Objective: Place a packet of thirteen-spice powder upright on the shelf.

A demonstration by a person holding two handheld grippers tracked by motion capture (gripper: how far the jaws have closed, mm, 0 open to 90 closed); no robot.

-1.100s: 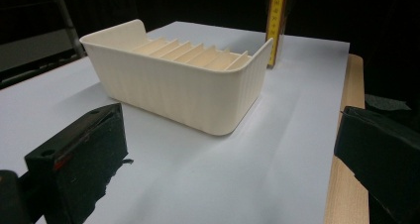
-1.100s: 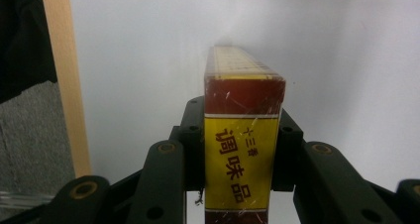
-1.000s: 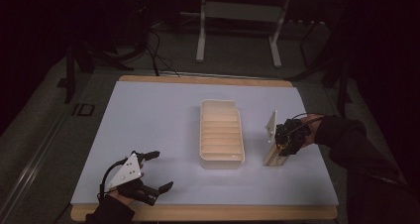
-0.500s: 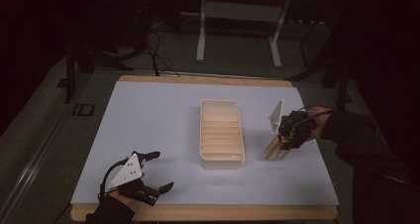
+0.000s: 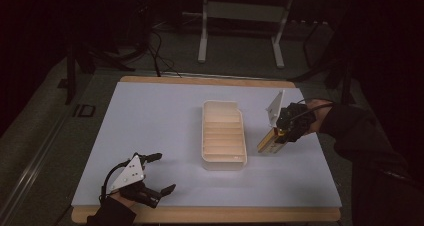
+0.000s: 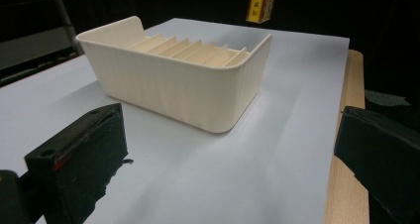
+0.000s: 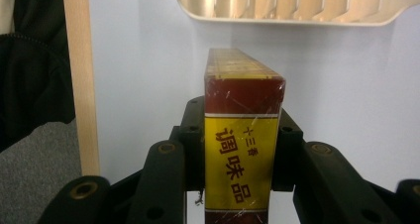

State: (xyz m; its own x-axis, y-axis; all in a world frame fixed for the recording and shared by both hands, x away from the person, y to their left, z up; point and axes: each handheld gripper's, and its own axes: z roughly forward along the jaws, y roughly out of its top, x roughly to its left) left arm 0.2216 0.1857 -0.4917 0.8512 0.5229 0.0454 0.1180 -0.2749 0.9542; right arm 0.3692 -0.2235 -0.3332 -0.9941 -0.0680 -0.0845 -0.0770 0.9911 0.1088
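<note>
At the near edge of the surface (image 5: 165, 111), the left hand-held gripper (image 5: 159, 173) rests low with its jaws spread wide and nothing between them; in the left gripper view the two black jaws stand far apart at either side.

Beyond it, near the middle of the pale sheet, sits a cream plastic tray (image 5: 223, 136), long and shallow-walled, with a row of thin dividers across its inside and one raised, rounded end.

Just right of the tray, apart from it, the right hand-held gripper (image 5: 278, 136) is clamped tight on a narrow box (image 5: 268, 142). The box is a slim, cellophane-wrapped carton: its face is bright yellow with dark red Chinese characters, a dark red-brown band lies above that, and a yellow patterned side runs away from the camera. In the high view it tilts, its lower end clear of the sheet.
</note>
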